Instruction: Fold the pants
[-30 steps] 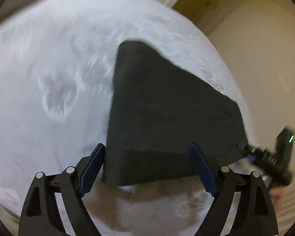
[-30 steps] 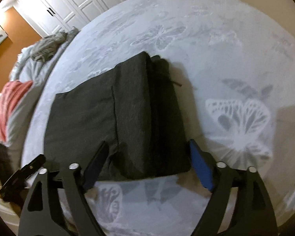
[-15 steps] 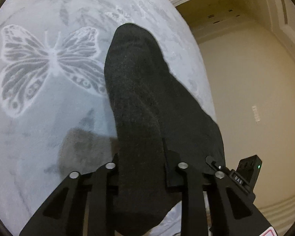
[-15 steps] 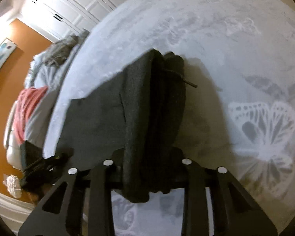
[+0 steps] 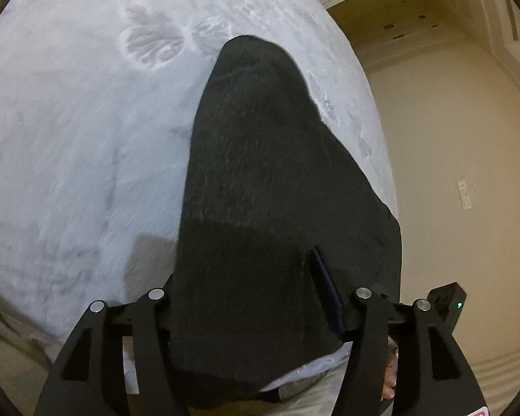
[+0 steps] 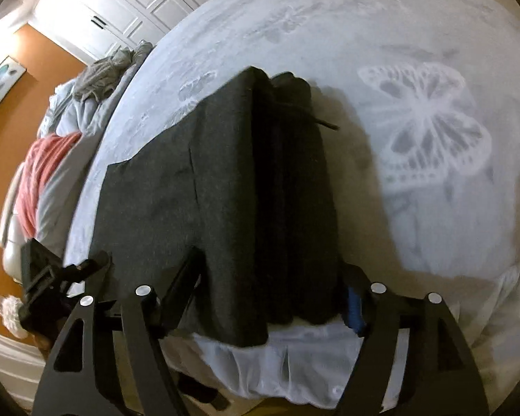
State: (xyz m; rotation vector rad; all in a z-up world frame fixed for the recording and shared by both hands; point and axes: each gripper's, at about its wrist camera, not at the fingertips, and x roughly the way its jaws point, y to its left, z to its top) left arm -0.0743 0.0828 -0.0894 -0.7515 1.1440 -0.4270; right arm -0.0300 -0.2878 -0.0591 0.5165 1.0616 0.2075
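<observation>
The folded dark grey pants (image 5: 260, 180) lie on the pale butterfly-print bedspread (image 5: 69, 138), with their near edge hanging over the bed's front edge. In the left wrist view the cloth sits between the jaws of my left gripper (image 5: 249, 287), which stand apart; one blue pad (image 5: 324, 282) shows beside the cloth. In the right wrist view the pants (image 6: 225, 190) show stacked folds and a drawstring tip. My right gripper (image 6: 270, 277) has its jaws spread around the near edge, cloth between them. My left gripper also shows there (image 6: 62, 274).
A pile of grey and pink laundry (image 6: 86, 104) lies at the far left of the bed. White closet doors (image 6: 128, 7) and an orange wall (image 6: 3, 131) stand beyond. A beige wall (image 5: 450, 138) is right of the bed. The bed skirt (image 6: 312, 364) hangs below the front edge.
Both grippers were shut on the lifted pants half a second ago. Now the jaws of both have spread and the pants rest lower on the bed.
</observation>
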